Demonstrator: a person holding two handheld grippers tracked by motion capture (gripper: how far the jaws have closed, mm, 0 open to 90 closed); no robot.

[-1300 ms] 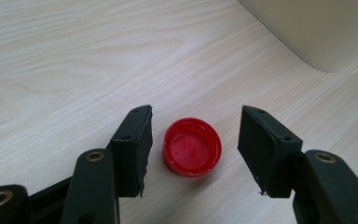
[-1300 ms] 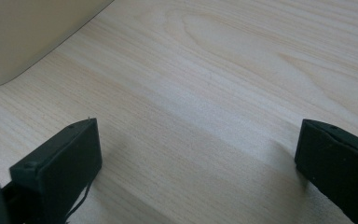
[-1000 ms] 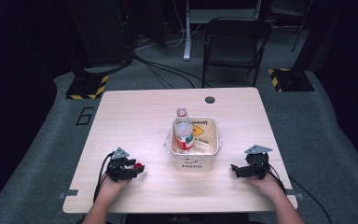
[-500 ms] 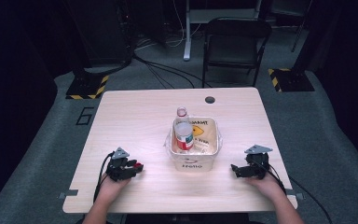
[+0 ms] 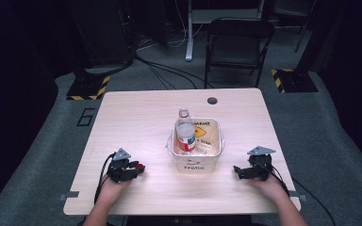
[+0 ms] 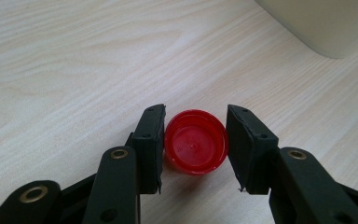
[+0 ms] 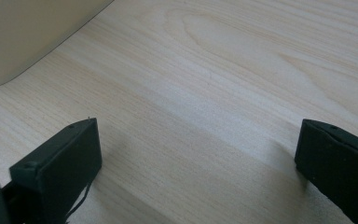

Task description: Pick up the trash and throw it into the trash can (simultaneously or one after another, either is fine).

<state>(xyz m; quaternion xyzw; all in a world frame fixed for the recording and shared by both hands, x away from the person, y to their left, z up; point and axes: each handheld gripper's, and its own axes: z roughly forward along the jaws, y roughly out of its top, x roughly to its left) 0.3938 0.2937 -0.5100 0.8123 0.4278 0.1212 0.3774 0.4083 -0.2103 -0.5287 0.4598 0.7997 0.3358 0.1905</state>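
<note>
A small red bottle cap [image 6: 196, 149] lies open side up on the wooden table [image 5: 136, 122]. My left gripper [image 6: 196, 112] has just been closing, and both pads now press the cap's sides. In the high view that left gripper [image 5: 139, 168] rests at the front left with the red cap [image 5: 140, 166] at its tips, pointing toward a white tub [image 5: 217, 141]. My right gripper [image 5: 237, 171] lies at the front right, pointing toward the tub. The right gripper [image 7: 198, 140] is wide open over bare wood, with nothing between its pads.
The white tub marked "Hello" stands mid-table and holds a red-labelled container [image 5: 186, 139] and a yellow item [image 5: 201, 132]. A clear bottle top [image 5: 184, 113] shows just behind it. A cable hole [image 5: 212, 100] sits near the far edge, and a chair [image 5: 238, 42] stands beyond the table.
Both hands rest in the same places. From the high view the left jaws look slightly tighter around the red cap; nothing else has moved.
</note>
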